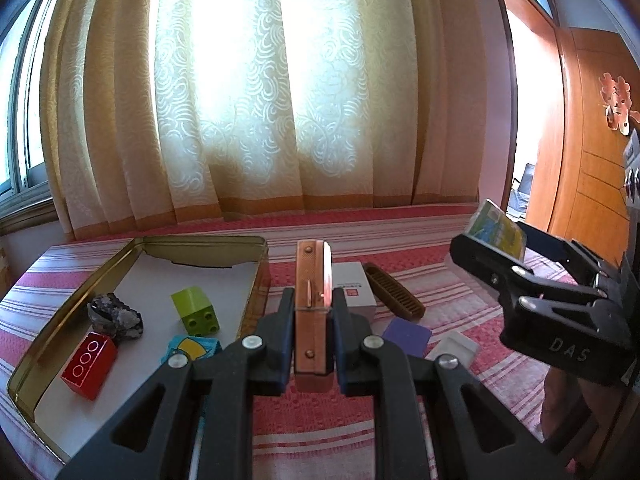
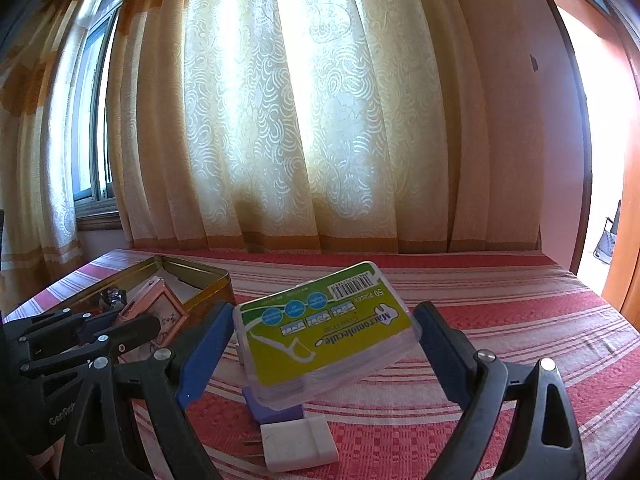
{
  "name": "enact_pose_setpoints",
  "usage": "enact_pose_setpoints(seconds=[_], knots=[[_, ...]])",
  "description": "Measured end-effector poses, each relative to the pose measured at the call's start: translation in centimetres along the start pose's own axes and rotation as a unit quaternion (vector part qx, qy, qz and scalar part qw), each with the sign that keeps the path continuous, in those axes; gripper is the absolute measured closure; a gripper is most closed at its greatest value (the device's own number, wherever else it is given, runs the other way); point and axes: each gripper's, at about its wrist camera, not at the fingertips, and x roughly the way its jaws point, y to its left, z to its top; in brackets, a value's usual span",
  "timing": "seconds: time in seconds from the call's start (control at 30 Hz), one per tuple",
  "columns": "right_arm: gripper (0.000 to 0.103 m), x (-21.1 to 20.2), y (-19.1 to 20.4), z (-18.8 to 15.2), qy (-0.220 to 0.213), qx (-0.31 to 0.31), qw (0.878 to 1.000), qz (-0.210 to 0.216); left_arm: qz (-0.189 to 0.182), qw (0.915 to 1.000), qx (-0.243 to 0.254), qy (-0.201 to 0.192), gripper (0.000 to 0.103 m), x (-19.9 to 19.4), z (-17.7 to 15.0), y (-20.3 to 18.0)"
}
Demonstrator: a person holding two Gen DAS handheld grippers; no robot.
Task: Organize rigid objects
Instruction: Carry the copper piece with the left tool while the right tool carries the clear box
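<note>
Behind left gripper (image 1: 312,316): blue block (image 1: 191,350), half-hidden

We see strong daylight pouring through the cream patterned curtain (image 1: 256,92), which burns out to white at its middle in both views. Below that curtain, the red striped woven cloth (image 2: 500,320) is evenly lit with soft shadows. Fisheye bending bows the curtain folds, and the corners darken to black. Everything stays fairly sharp.
</note>
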Motion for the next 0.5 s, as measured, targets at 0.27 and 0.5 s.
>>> enact_pose_setpoints(seconds=[0.27,0.5], knots=[[0.011,-0.7,0.5,-0.1,-0.009,-0.013,1.0,0.0,0.002,1.0,-0.001,-0.007,0.088,-0.6,-0.2,0.1],[0.011,-0.9,0.5,-0.2,-0.009,-0.013,1.0,0.005,0.005,0.9999,-0.004,-0.015,0.088,-1.3,-0.4,0.3]])
